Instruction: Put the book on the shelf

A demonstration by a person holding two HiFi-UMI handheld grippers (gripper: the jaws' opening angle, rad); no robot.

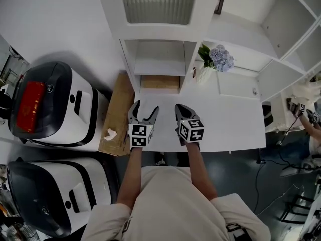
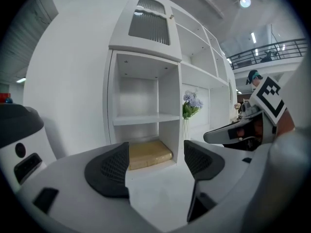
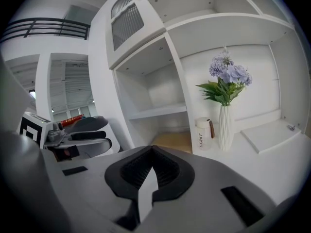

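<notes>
A flat tan book [image 1: 159, 83] lies in the bottom compartment of the white shelf unit [image 1: 156, 54], at the back of the white tabletop [image 1: 225, 119]. The left gripper view looks straight at the book [image 2: 148, 153] between its jaws. My left gripper [image 1: 143, 115] hovers over the tabletop in front of that compartment, open and empty. Beside it my right gripper [image 1: 183, 112] is shut with nothing in it. In the right gripper view the book [image 3: 172, 141] shows past the closed gripper [image 3: 151, 152].
A white vase of lilac flowers [image 1: 216, 59] and a small white cup [image 3: 204, 132] stand right of the compartment. A cardboard box [image 1: 116, 112] with crumpled paper sits left of the table, beside two white-and-black machines [image 1: 50, 104]. A person [image 1: 306, 114] is at the far right.
</notes>
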